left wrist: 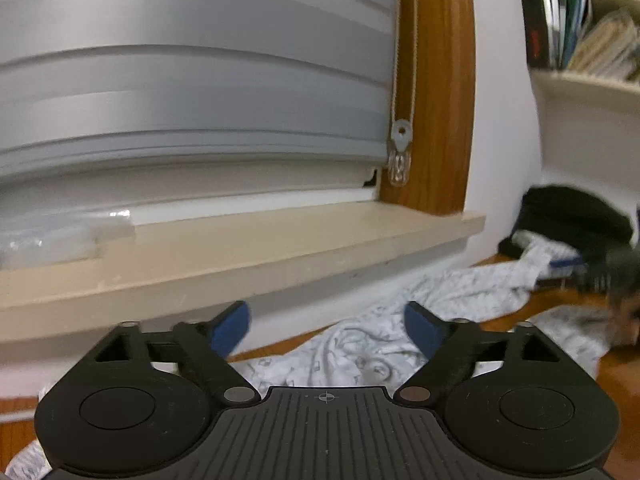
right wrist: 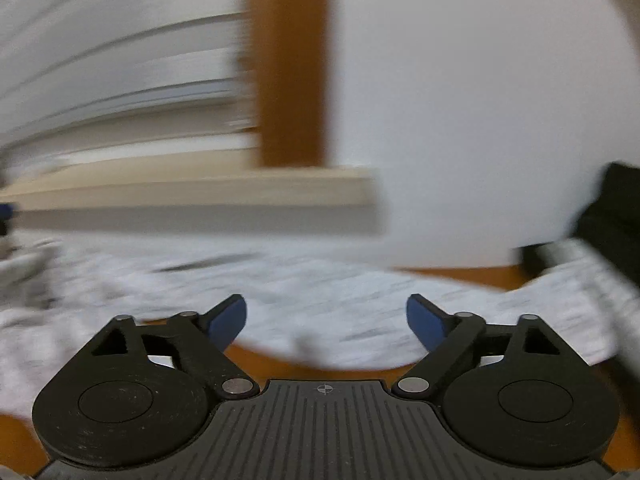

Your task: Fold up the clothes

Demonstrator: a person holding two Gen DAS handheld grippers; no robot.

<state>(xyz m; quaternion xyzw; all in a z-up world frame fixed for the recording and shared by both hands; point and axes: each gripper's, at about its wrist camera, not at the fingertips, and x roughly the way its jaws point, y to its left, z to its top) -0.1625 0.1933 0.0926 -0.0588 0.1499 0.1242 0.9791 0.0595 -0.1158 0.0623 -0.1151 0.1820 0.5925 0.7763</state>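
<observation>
Two grippers are seen with jaws spread wide and nothing caught between the blue pads: the left gripper (left wrist: 327, 326) and the right gripper (right wrist: 326, 322). A white patterned garment (left wrist: 432, 300) is spread crumpled on the wooden table (left wrist: 624, 372) below and ahead of both, under the beige windowsill (left wrist: 256, 248). A black item (left wrist: 576, 216) is seen against the wall, at the garment's far right end

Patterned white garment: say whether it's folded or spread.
Spread but rumpled: the patterned white garment lies loose and wrinkled across the wooden surface, no neat fold visible.
</observation>
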